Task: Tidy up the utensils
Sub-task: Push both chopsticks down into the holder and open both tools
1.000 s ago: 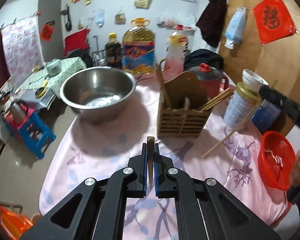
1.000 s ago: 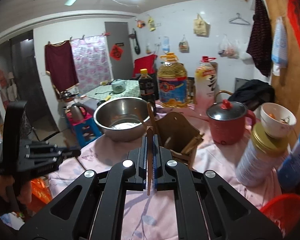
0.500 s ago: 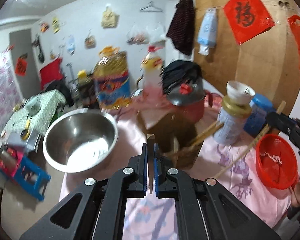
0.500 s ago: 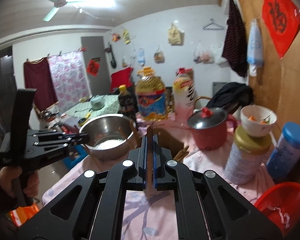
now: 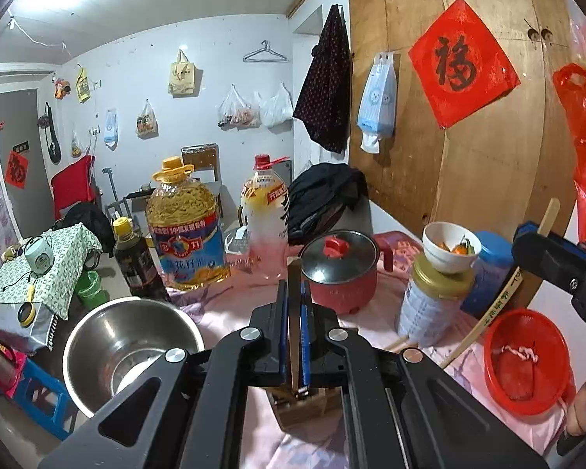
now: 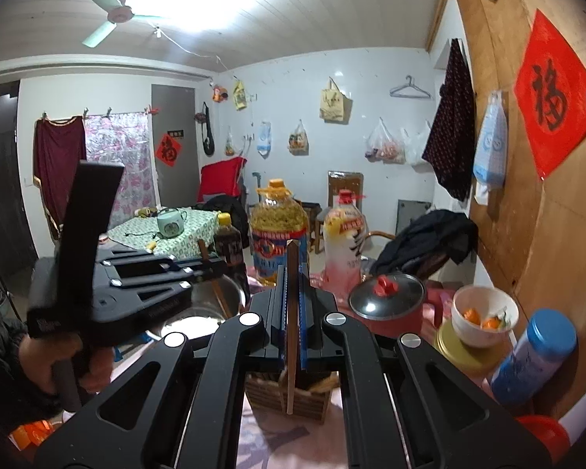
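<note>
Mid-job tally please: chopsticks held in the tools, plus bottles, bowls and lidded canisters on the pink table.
Wooden chopsticks: 2, one in left tool, one in right tool
Bottles: 3, dark sauce bottle, yellow oil bottle, red-capped clear bottle
Bowls: 2, steel bowl, white bowl
Lidded canisters: 2, gold-lidded canister, blue-lidded canister
Total: 9

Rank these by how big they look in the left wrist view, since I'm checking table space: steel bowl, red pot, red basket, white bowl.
Largest to smallest, as they look:
1. steel bowl, though it sits nearer the camera
2. red basket and red pot: too alike to rank
3. white bowl
</note>
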Demonstrator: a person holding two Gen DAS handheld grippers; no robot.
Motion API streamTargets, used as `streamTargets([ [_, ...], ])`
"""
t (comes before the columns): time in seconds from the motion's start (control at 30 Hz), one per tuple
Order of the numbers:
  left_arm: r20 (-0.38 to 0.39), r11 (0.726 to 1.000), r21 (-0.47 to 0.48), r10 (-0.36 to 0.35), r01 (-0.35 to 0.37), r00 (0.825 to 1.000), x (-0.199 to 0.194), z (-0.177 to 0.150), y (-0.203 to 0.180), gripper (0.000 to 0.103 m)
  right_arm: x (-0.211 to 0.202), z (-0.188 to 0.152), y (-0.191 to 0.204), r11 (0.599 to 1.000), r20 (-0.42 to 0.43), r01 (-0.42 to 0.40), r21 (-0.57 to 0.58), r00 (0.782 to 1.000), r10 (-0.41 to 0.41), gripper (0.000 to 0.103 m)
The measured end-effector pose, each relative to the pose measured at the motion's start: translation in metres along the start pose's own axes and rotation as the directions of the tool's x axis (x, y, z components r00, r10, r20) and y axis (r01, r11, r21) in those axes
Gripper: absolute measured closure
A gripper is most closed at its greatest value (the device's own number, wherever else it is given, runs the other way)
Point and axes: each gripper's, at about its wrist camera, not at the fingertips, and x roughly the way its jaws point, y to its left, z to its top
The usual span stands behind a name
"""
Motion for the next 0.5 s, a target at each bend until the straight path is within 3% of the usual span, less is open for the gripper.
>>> streamTargets([
  [0.5,-0.055,0.999,-0.044,-0.006,0.003,0.998,0.053,0.004,0.019,0.097,0.055,0.006,-0.015,0.999,-0.005,-0.051,0.020,0.999,0.051,0.097],
])
